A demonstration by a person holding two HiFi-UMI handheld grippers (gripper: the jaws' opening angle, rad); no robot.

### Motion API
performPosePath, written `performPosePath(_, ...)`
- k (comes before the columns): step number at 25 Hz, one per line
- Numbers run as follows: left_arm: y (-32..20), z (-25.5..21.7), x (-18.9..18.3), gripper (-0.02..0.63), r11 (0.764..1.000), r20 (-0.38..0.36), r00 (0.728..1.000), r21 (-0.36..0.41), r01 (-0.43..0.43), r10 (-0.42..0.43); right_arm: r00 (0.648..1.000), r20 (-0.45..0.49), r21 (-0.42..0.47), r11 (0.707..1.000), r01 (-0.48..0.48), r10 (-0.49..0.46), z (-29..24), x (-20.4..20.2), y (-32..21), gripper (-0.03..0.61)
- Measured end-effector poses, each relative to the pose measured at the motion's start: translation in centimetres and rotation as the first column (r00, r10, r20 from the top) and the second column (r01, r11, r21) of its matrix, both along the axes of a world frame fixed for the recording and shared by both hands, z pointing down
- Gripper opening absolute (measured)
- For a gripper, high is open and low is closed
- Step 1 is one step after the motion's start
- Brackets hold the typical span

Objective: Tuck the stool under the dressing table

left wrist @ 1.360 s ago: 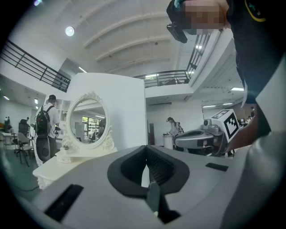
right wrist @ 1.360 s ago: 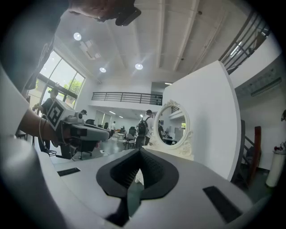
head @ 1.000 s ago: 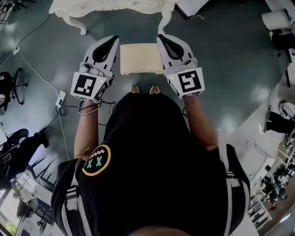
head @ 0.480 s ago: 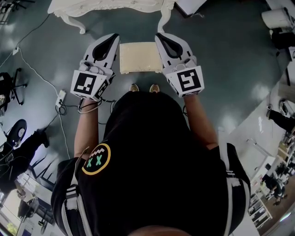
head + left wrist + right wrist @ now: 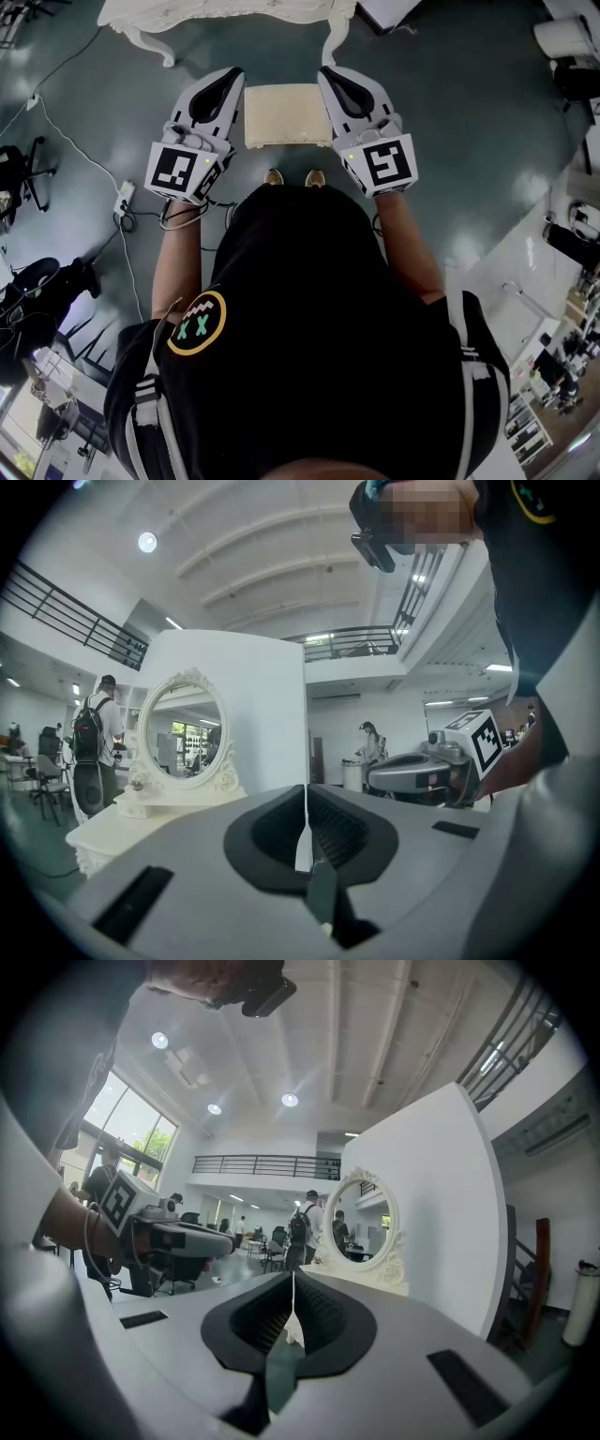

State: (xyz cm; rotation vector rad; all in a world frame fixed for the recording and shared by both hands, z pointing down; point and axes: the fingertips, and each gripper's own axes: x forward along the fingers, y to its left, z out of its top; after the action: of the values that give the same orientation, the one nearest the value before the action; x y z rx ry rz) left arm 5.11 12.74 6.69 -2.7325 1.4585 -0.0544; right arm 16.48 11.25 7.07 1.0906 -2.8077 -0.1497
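Stool (image 5: 287, 114): cream-topped, on the floor, long axis crosswise, just short of the dressing table (image 5: 225, 11) ahead. Left gripper (image 5: 232, 77) and right gripper (image 5: 325, 73): flanking its short ends, equally near; fingers pressed together, holding nothing. Likely push: straight ahead.

Ceiling lamps (image 5: 290, 1100) glow above the right hand-held gripper (image 5: 293, 1283); the floor (image 5: 487, 122) shows pale glare; fisheye edges darken and bend.
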Motion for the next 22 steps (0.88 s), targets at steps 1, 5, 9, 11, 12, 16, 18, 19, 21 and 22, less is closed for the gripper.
performPosePath(1,0.0,0.1,0.0,0.025,1.000,-0.001,1.000,0.000,0.003,-0.003,1.000,0.000,-0.001,1.000,0.001,-0.001,0.1,0.0,0.0,0.031)
performPosePath(5,0.0,0.4,-0.1,0.052,1.000,0.004,1.000,-0.004,-0.005,0.005,1.000,-0.002,0.001,1.000,0.003,-0.003,0.4,0.1,-0.2,0.039)
performPosePath(9,0.3,0.7,0.2,0.107,0.999,0.015,0.999,-0.016,-0.035,0.035,1.000,0.002,-0.005,1.000,0.001,-0.001,0.3,0.1,-0.1,0.062)
performPosePath(11,0.2,0.9,0.6,0.152,0.999,0.031,0.998,-0.024,-0.049,0.050,1.000,0.004,-0.006,1.000,0.006,-0.006,0.4,0.2,-0.2,0.091)
performPosePath(12,0.2,1.0,0.8,0.172,0.998,0.041,0.998,-0.028,-0.054,0.055,1.000,0.006,-0.009,1.000,0.010,-0.010,0.4,0.2,-0.2,0.112)
performPosePath(16,0.2,1.5,0.8,0.253,0.997,0.069,0.996,-0.038,-0.062,0.064,0.999,0.020,-0.022,0.999,0.038,-0.037,0.5,-0.1,0.0,0.227)
performPosePath(18,0.1,1.6,0.8,0.306,0.997,0.069,0.996,-0.039,-0.061,0.063,0.998,0.022,-0.021,0.998,0.064,-0.064,0.4,-0.5,0.1,0.303)
performPosePath(19,0.0,1.6,0.7,0.327,0.998,0.068,0.996,-0.036,-0.058,0.060,0.997,0.021,-0.025,0.997,0.074,-0.073,0.5,-0.7,0.1,0.341)
performPosePath(21,-0.1,1.5,0.8,0.386,0.998,0.065,0.996,-0.030,-0.056,0.058,0.997,0.017,-0.037,0.996,0.079,-0.078,0.8,-0.8,0.1,0.404)
performPosePath(22,-0.1,1.6,0.9,0.403,0.998,0.067,0.996,-0.029,-0.060,0.062,0.997,0.016,-0.043,0.996,0.075,-0.074,1.0,-0.8,0.0,0.431)
